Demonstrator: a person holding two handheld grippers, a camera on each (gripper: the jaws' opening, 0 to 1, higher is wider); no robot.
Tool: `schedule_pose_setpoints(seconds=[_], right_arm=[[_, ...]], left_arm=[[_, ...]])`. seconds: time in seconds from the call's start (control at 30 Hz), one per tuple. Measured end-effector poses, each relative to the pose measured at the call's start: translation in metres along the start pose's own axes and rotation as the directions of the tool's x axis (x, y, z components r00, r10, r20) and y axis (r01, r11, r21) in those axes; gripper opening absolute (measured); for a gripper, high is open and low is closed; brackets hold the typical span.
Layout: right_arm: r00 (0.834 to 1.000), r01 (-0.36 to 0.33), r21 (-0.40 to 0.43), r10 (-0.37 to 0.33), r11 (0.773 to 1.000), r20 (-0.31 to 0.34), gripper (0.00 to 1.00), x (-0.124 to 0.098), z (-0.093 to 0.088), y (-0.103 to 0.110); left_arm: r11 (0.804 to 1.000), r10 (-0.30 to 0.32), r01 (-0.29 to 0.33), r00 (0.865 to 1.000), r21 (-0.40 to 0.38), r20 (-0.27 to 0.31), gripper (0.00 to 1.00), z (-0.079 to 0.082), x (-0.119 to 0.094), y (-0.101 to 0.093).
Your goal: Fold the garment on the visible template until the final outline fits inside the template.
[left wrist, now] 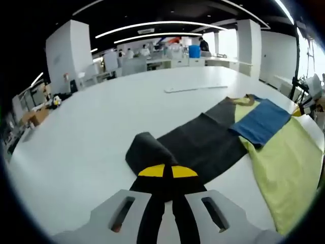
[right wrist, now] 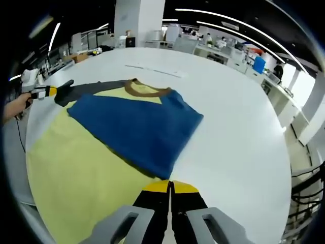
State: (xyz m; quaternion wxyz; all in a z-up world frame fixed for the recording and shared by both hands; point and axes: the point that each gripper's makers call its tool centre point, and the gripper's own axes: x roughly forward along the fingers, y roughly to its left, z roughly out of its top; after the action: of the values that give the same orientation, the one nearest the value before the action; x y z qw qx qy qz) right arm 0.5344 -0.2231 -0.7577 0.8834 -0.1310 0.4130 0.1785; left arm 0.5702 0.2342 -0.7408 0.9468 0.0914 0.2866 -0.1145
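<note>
Garment: a shirt lying flat on the white bench. In the right gripper view its brown collar points away from the camera and the hem edge lies nearest the jaws, so the long axis runs from near to far. Body yellow; a blue sleeve is folded diagonally across the chest, its cuff end near the jaws. A dark grey sleeve stretches straight out to the side, away from the collar.

Left hand-held gripper: yellow-tipped black jaws drawn together, clamped on the cuff end of the dark grey sleeve, which bunches into a raised fold just above the tips. The same gripper appears in the right gripper view at the far left, at the sleeve end, with a person's hand behind it.

Right hand-held gripper: jaws pressed together at the near corner of the blue sleeve; whether cloth is pinched between them cannot be told.

Template: cannot be made out on the bench.

Surroundings: a thin white strip lies on the bench beyond the garment, well apart from it. Past the bench stand white pillars, further desks with clutter, and a blue bin. Ceiling light strips curve overhead. The bench next to the garment is bare around both grippers.
</note>
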Motion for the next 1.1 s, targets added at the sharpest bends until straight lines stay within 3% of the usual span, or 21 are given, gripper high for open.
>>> schedule_pose_setpoints(seconds=[0.3, 0.4, 0.53, 0.6, 0.77, 0.9, 0.93, 1.1], right_arm=[[1.000, -0.008, 0.027, 0.008, 1.000, 0.010, 0.00, 0.001, 0.000, 0.000], [1.000, -0.008, 0.001, 0.008, 1.000, 0.014, 0.00, 0.002, 0.000, -0.002], [1.000, -0.008, -0.027, 0.009, 1.000, 0.015, 0.00, 0.001, 0.001, -0.001], [1.000, -0.008, -0.031, 0.009, 0.999, 0.022, 0.00, 0.000, 0.003, -0.001], [0.999, -0.002, -0.010, 0.002, 1.000, 0.053, 0.10, -0.003, 0.006, -0.009], [0.997, 0.002, 0.019, -0.004, 1.000, 0.079, 0.16, -0.009, 0.009, -0.013], [0.996, 0.000, 0.032, -0.003, 1.000, 0.085, 0.18, -0.010, 0.011, -0.014], [0.989, -0.043, 0.100, 0.027, 0.994, 0.149, 0.30, -0.022, 0.022, -0.009]], left_arm=[[0.998, -0.033, 0.037, 0.997, 0.052, -0.076, 0.02, -0.022, 0.012, -0.014], [0.998, -0.042, 0.045, 0.997, 0.042, -0.067, 0.02, -0.021, 0.012, -0.015], [0.998, -0.037, 0.041, 0.997, 0.056, -0.069, 0.12, -0.021, 0.009, -0.012], [0.997, -0.066, 0.066, 0.998, 0.037, 0.001, 0.19, -0.011, 0.007, -0.017], [0.996, -0.065, 0.065, 0.998, 0.055, 0.006, 0.32, -0.008, 0.003, -0.017], [0.996, -0.090, 0.090, 0.995, 0.016, 0.032, 0.38, -0.002, -0.001, -0.019], [0.994, -0.107, 0.108, 0.993, -0.018, 0.059, 0.40, 0.002, -0.002, -0.022], [0.993, -0.116, 0.117, 0.990, -0.007, 0.080, 0.50, 0.012, -0.012, -0.023]])
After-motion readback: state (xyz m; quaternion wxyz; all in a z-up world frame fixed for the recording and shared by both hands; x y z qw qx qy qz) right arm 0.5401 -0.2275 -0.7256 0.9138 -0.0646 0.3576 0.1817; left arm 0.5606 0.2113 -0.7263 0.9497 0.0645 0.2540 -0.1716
